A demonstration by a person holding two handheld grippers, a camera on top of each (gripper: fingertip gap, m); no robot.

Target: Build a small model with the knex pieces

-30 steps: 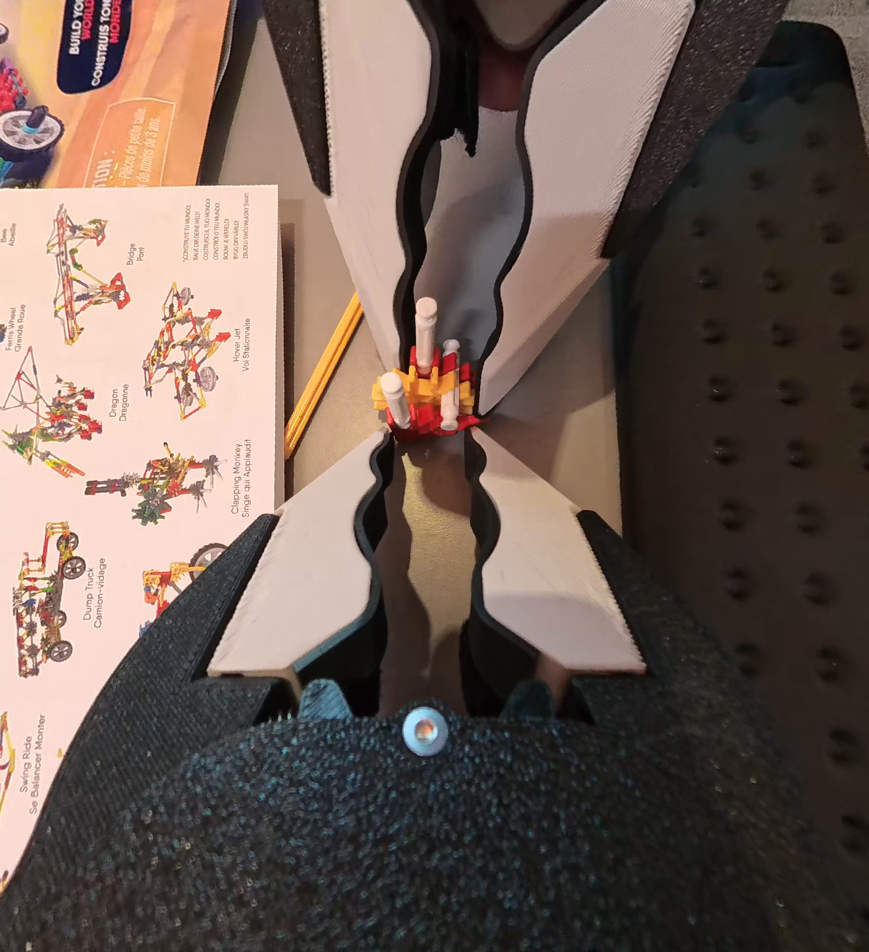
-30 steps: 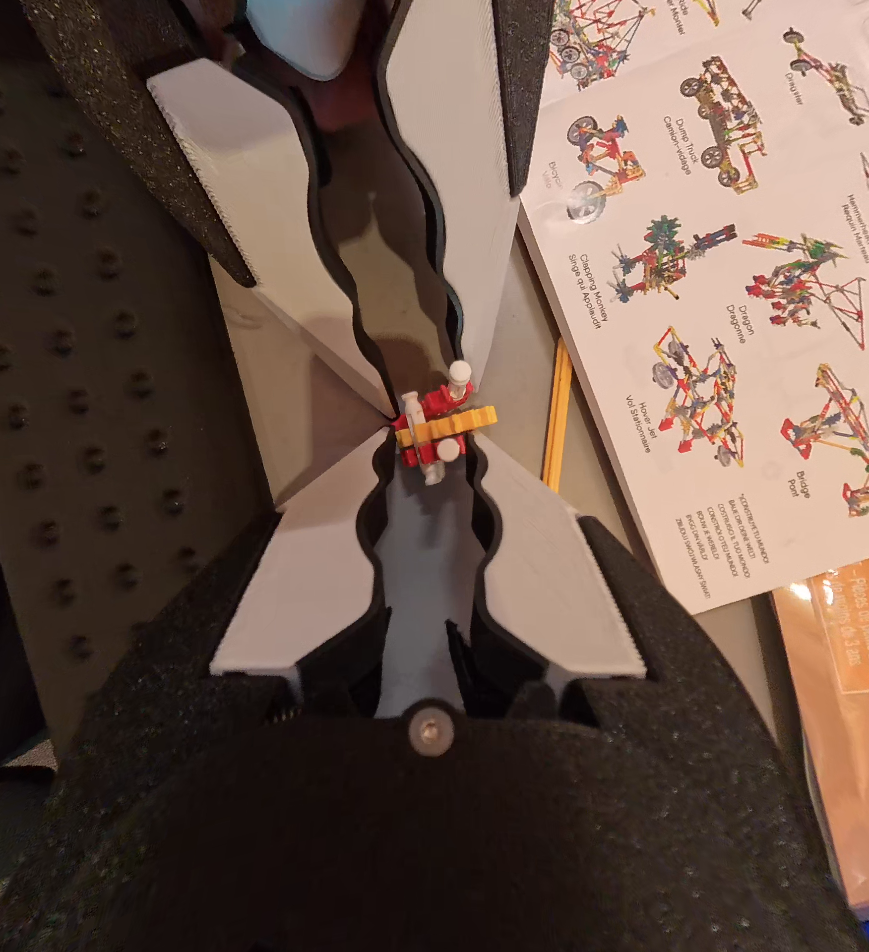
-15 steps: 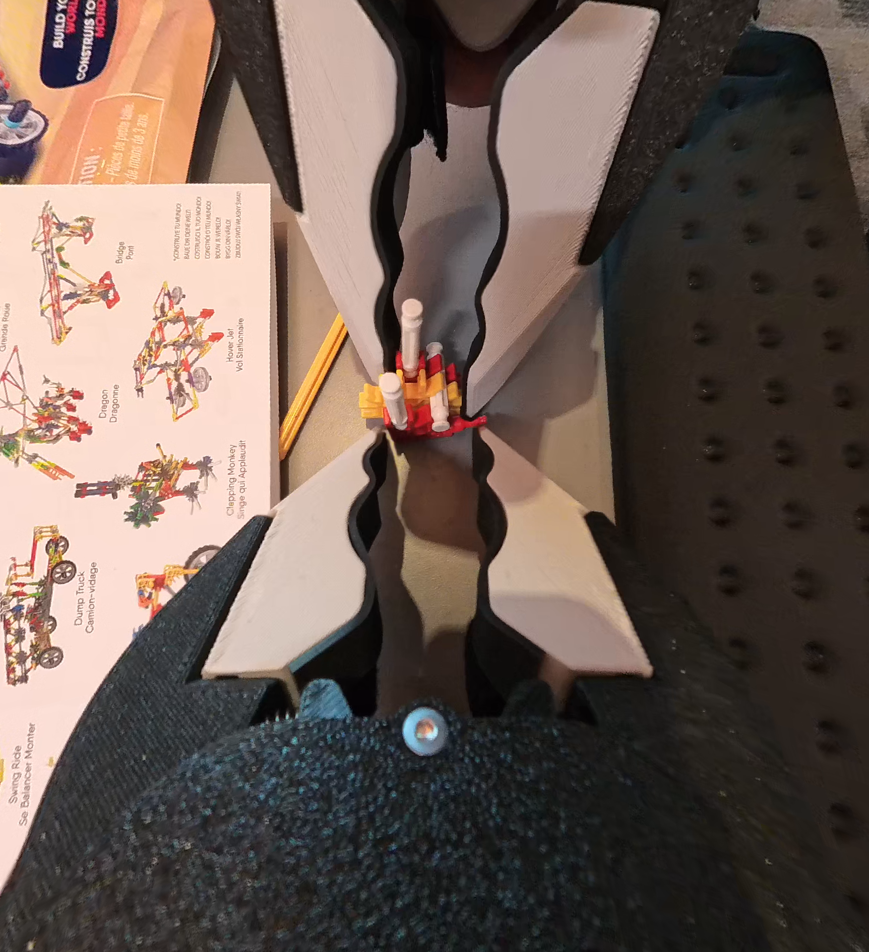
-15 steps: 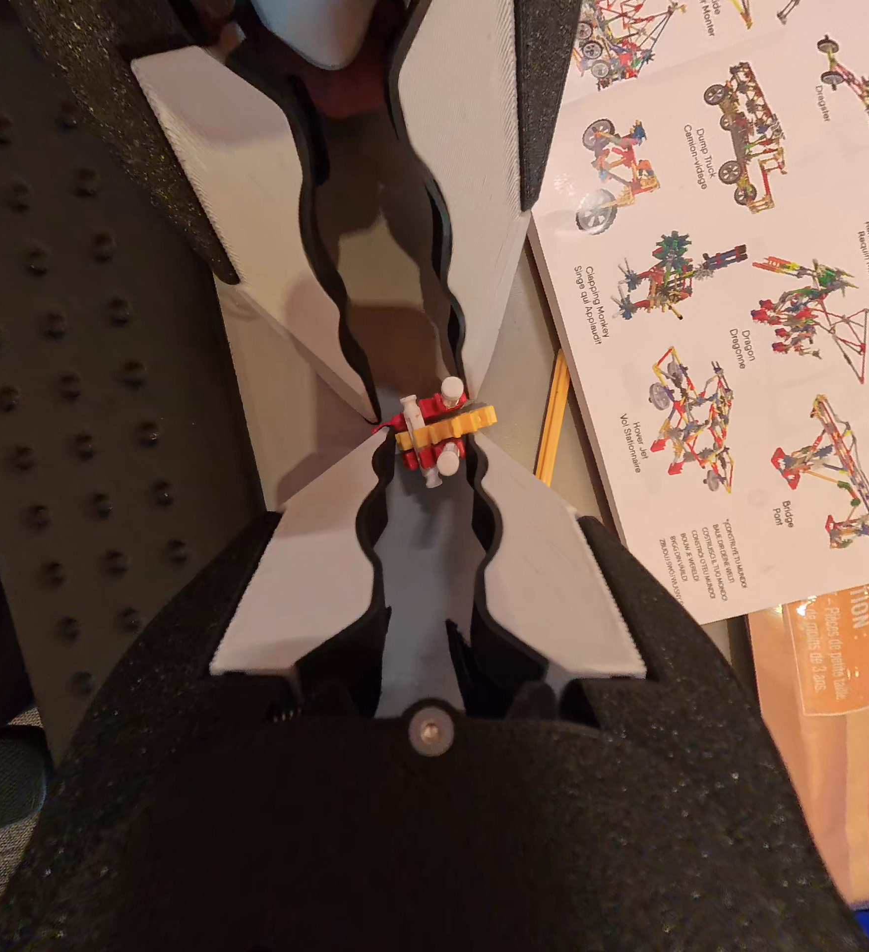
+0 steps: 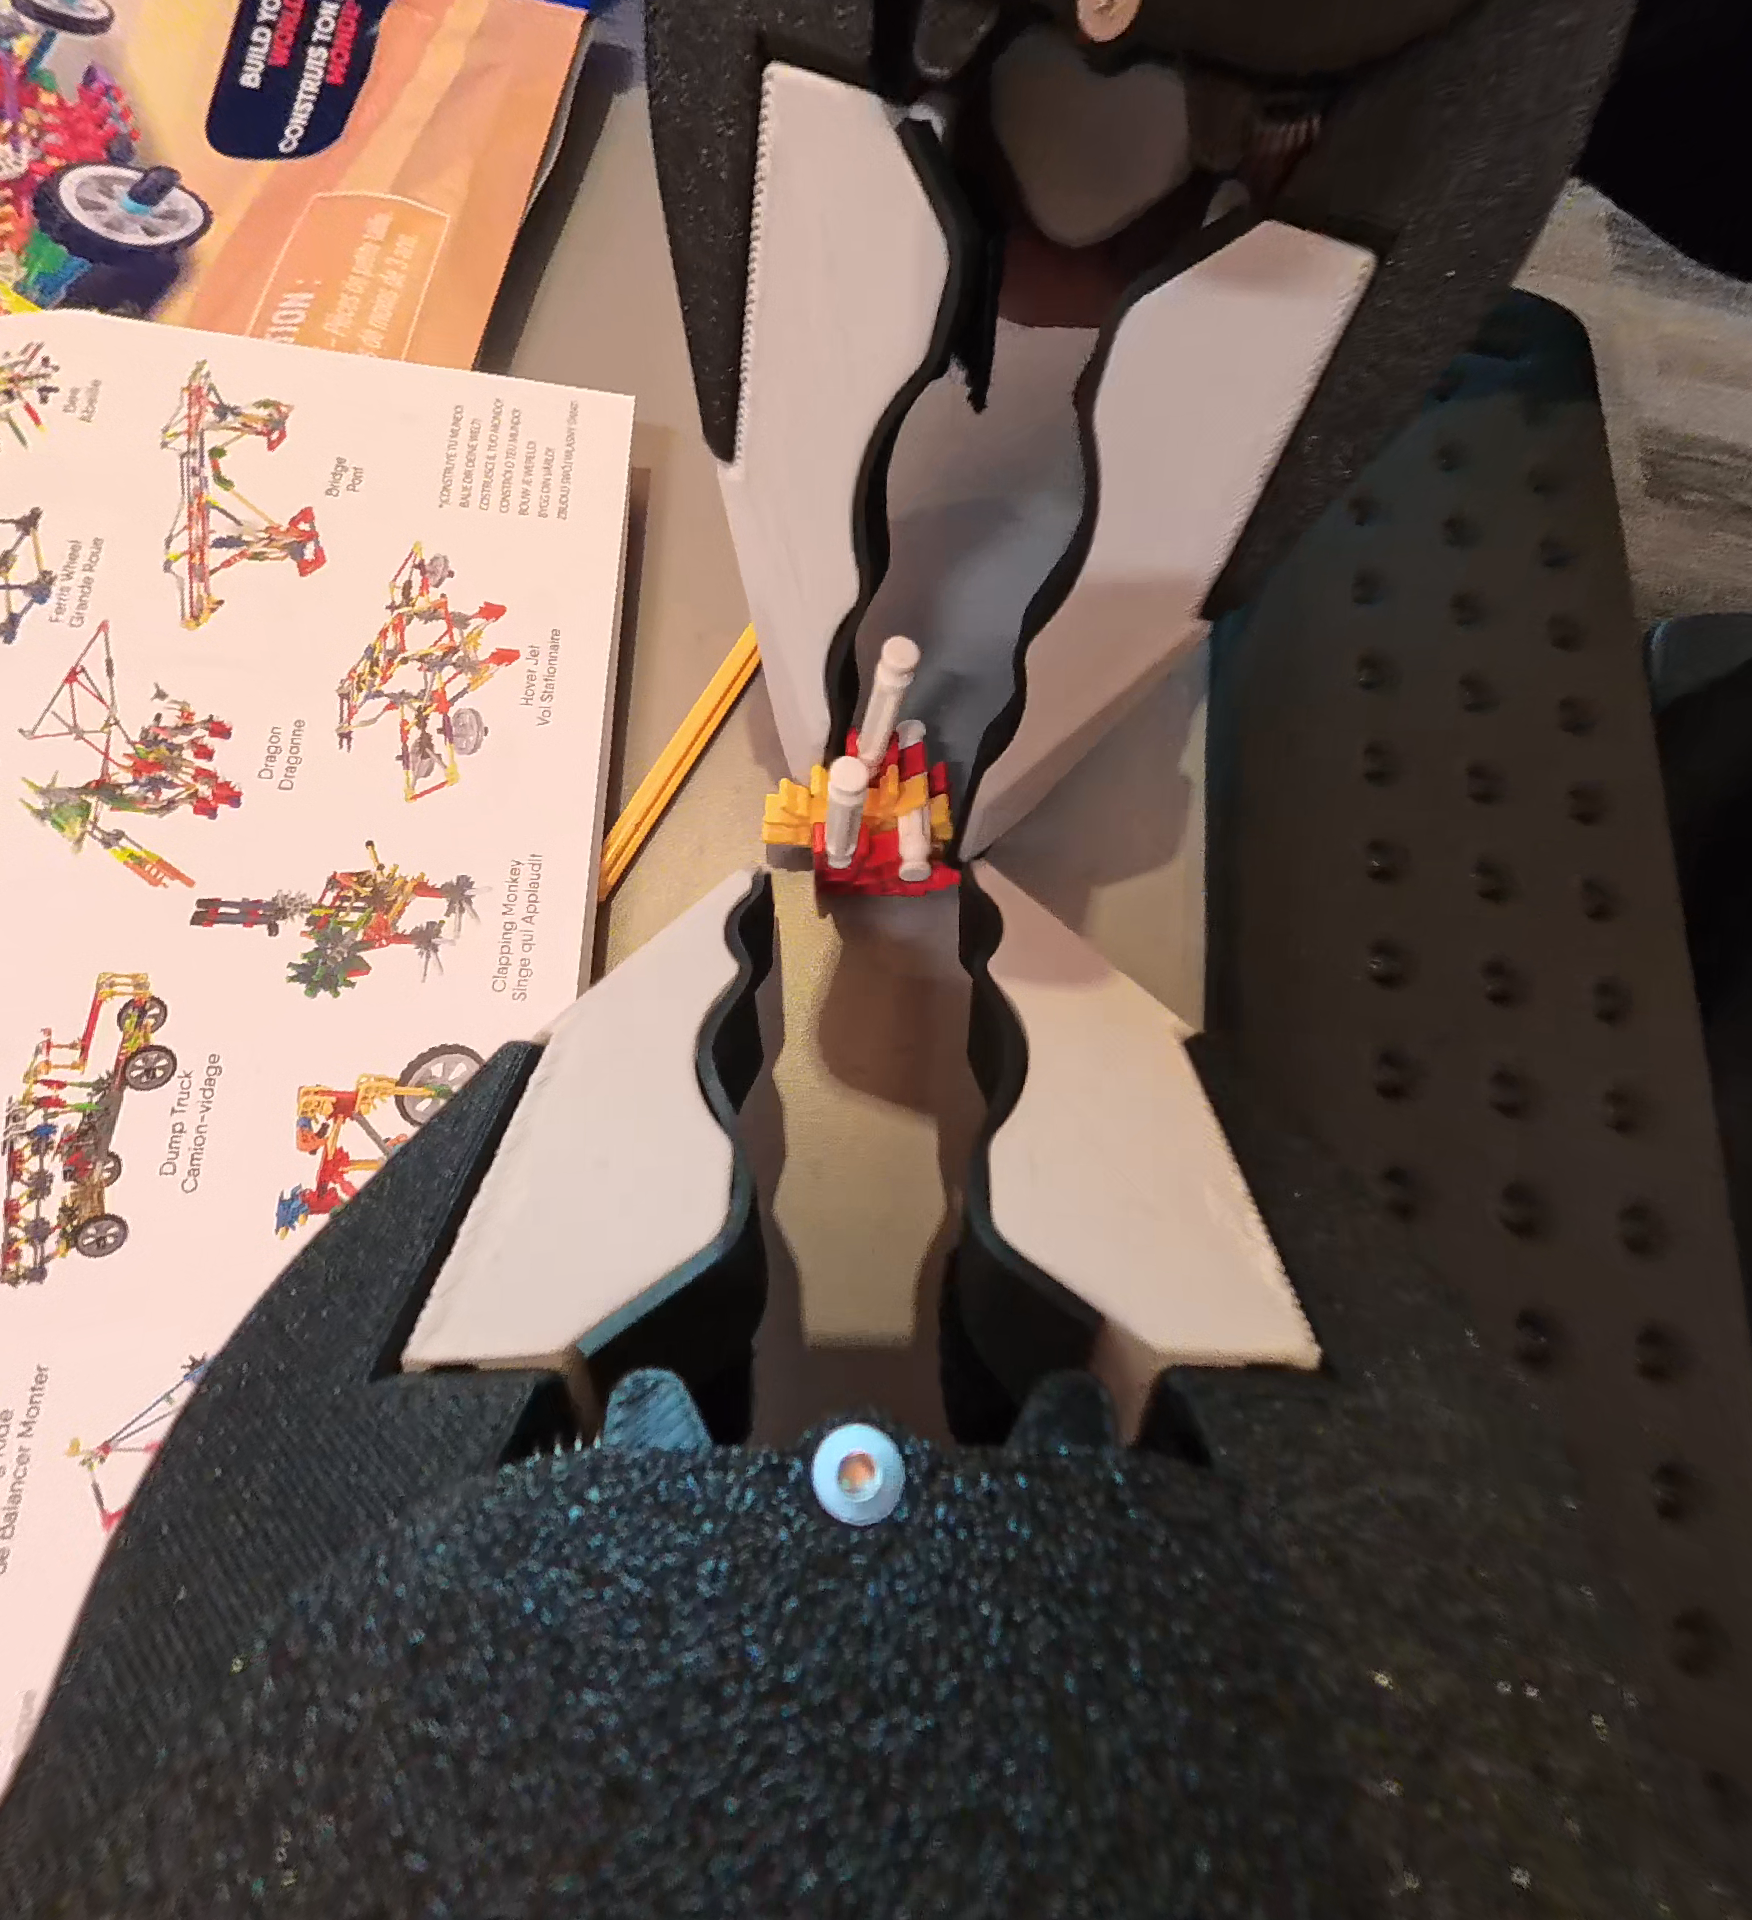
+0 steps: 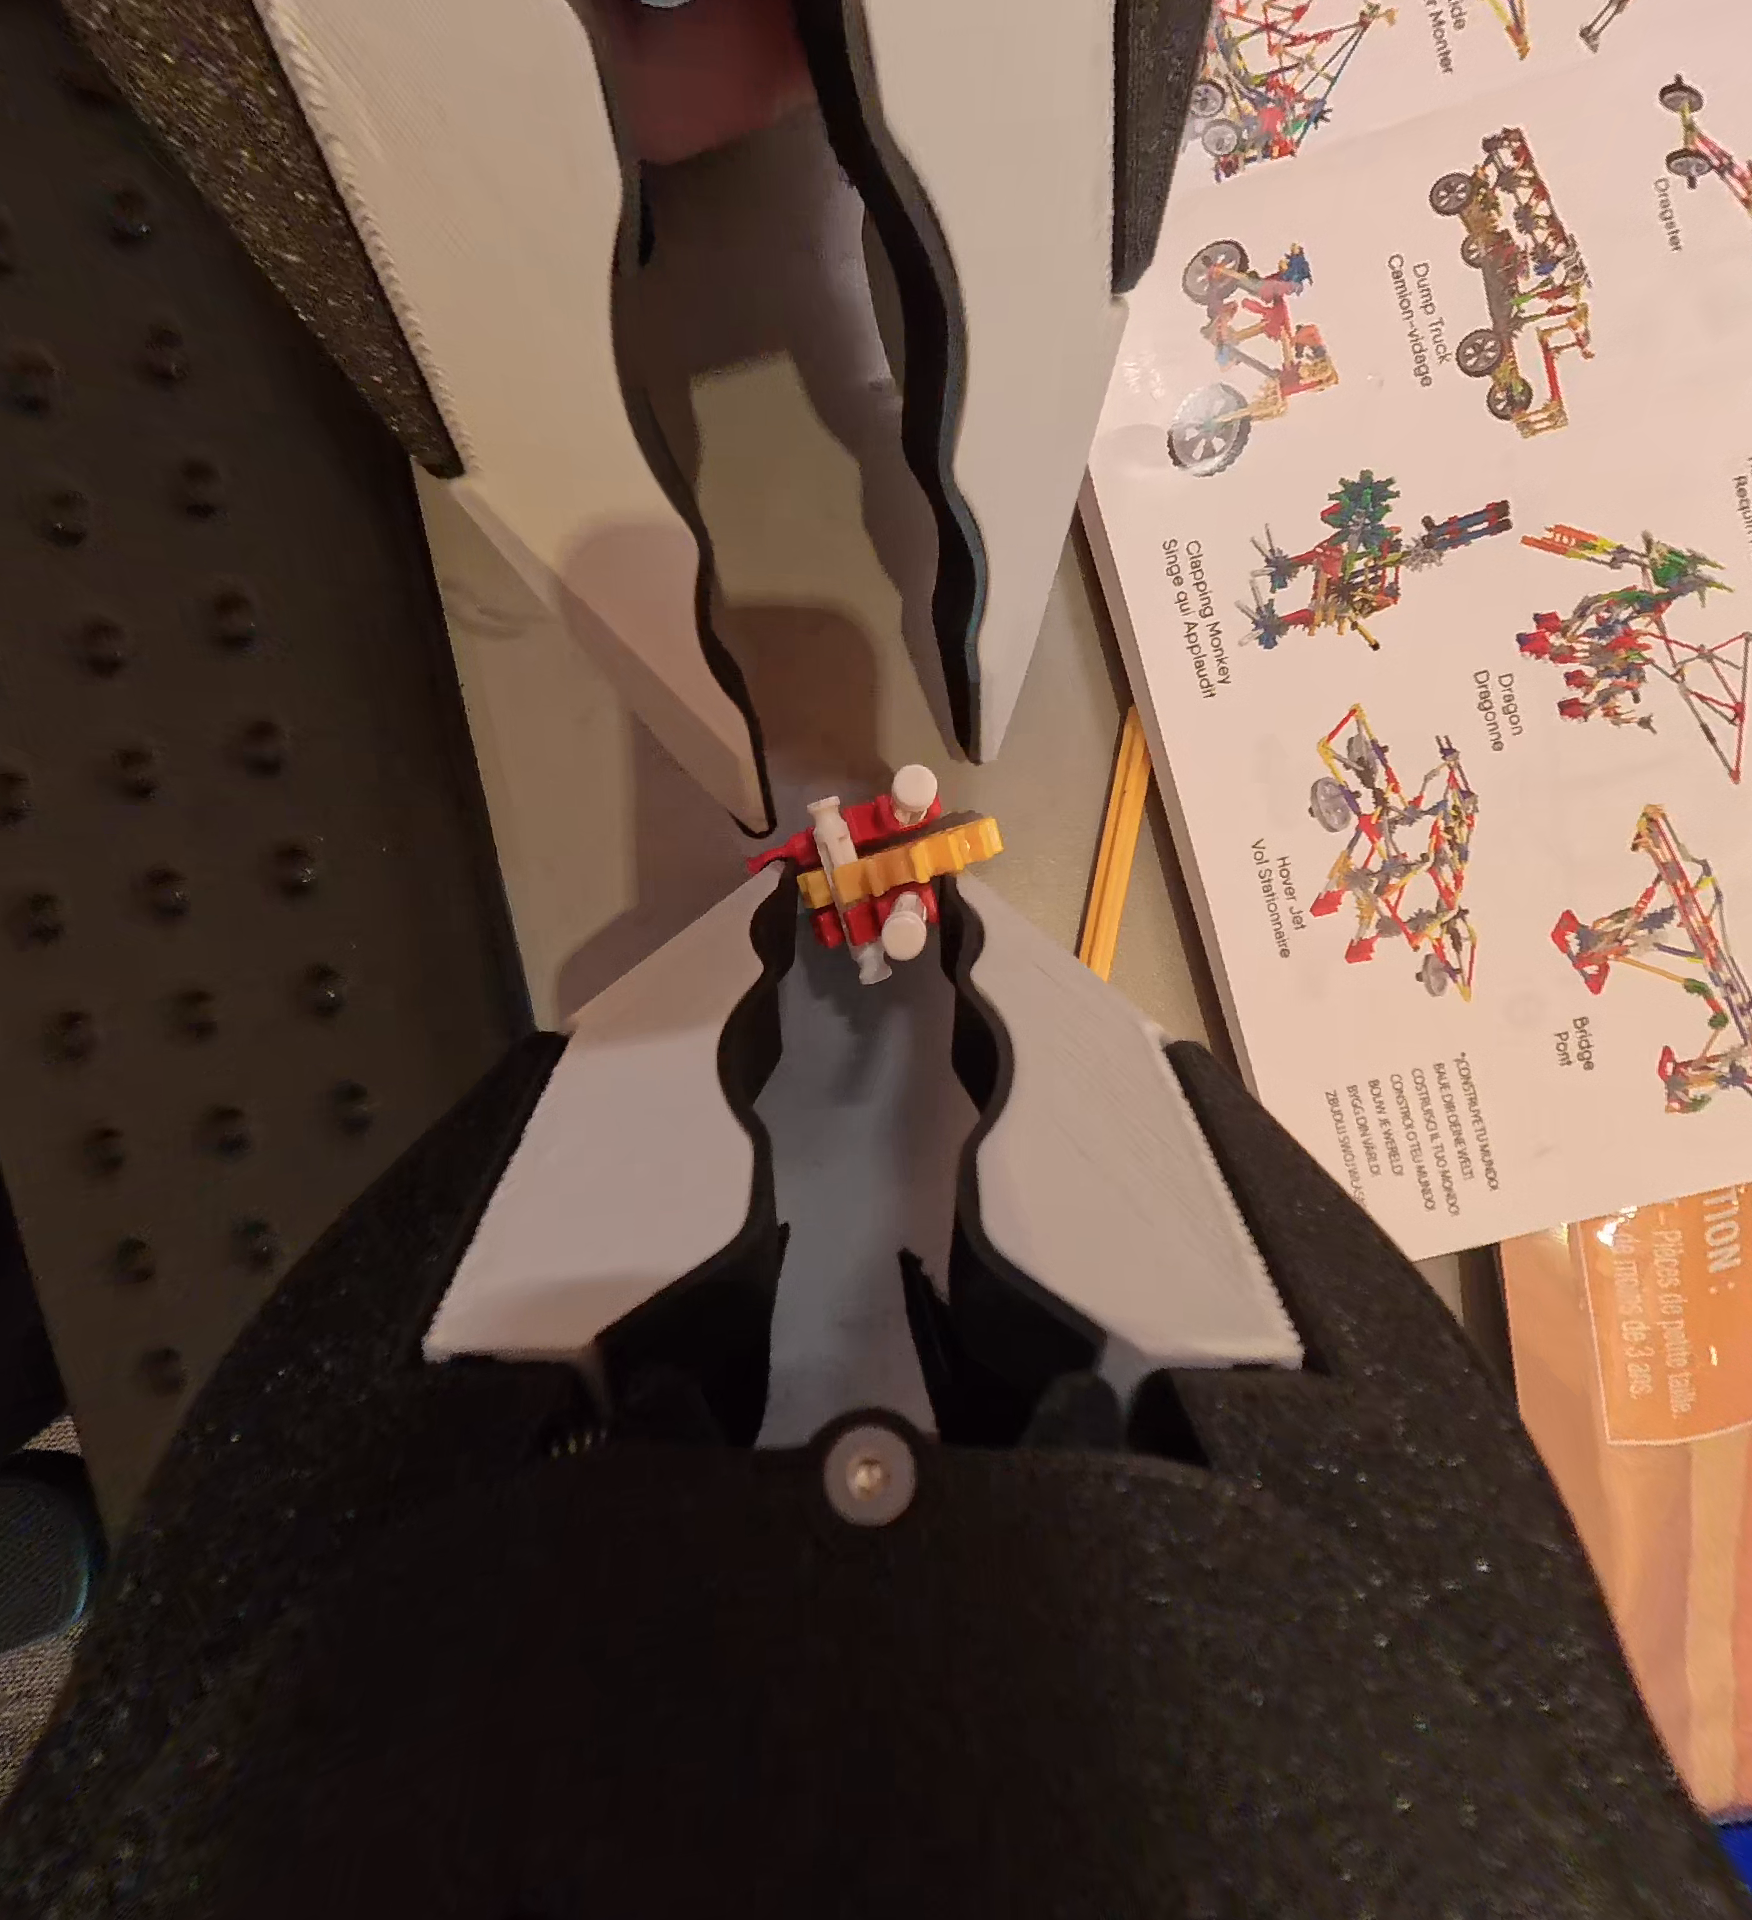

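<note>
A small toy assembly (image 6: 877, 878) of red and yellow connectors with short white rods is gripped between the fingertips of my right gripper (image 6: 867, 888), which is shut on it just above the table. In the left wrist view the assembly (image 5: 877, 821) sits just past the tips of my left gripper (image 5: 864, 881), between the right gripper's fingers (image 5: 820, 582). My left gripper is open and holds nothing. In the right wrist view its tips (image 6: 867, 784) stand spread just beyond the assembly, about touching or just clear of it.
A white sheet with pictures of models (image 5: 228, 831) (image 6: 1526, 623) lies on one side, with an orange toy box (image 5: 332, 208) (image 6: 1630, 1455) next to it. A thin yellow rod (image 5: 680, 758) (image 6: 1111, 842) lies by the sheet's edge. A black dimpled mat (image 5: 1474, 935) (image 6: 124, 727) covers the other side. My left and right fingertips are right by each other.
My left gripper has opened, let go of the assembly and drawn back a little. My right gripper still holds the assembly.
</note>
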